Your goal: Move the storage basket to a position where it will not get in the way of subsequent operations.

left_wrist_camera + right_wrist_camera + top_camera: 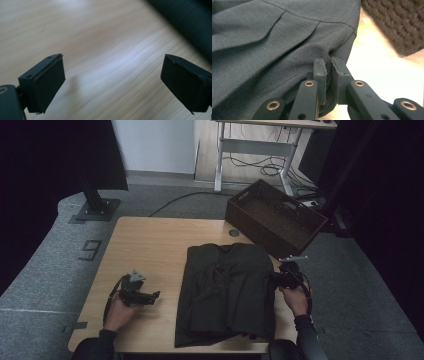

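The dark garment (227, 292) lay folded on the worktop (145, 240), beside the woven basket (275, 217). The right gripper (329, 67) had its jaws clamped on the garment's edge (near the basket), while the left gripper (112, 82) hovered over bare wood, jaws wide apart and empty.

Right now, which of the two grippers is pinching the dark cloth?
The right gripper: its fingers are shut on the dark cloth. The left gripper is open above bare table.
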